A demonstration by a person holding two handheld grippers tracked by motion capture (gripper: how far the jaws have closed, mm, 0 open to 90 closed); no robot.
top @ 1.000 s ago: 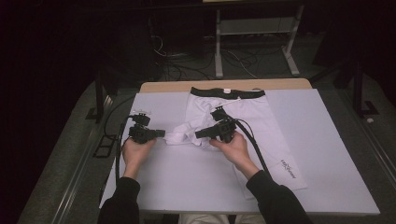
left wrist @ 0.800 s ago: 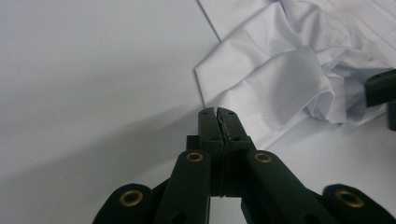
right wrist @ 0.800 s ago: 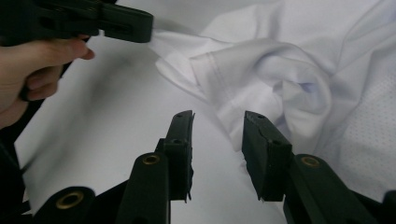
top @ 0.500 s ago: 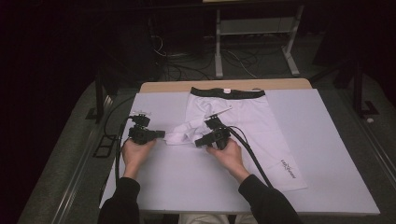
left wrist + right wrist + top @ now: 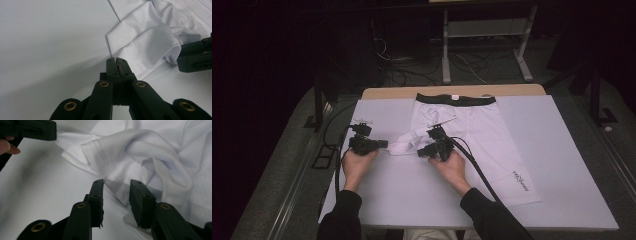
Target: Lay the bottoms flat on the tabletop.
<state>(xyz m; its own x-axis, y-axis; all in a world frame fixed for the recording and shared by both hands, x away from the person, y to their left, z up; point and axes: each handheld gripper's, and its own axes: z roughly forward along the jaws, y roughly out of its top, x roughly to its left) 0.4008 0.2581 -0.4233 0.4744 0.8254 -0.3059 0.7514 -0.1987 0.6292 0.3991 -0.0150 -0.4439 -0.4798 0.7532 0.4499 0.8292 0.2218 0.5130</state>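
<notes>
We are pinching the shorts [image 5: 472, 125] hem left of centre with the closed left gripper [image 5: 384, 144], easing the right gripper's [image 5: 421, 152] open jaws squarely around the fold.

A white table cover [image 5: 562, 165] lies under everything, with a metal rack [image 5: 484, 45] and cables [image 5: 407, 67] on the floor beyond.

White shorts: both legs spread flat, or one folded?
One folded. The white shorts have one leg lying flat toward the near edge; the other is bunched and pulled sideways between the left gripper and right gripper.
</notes>
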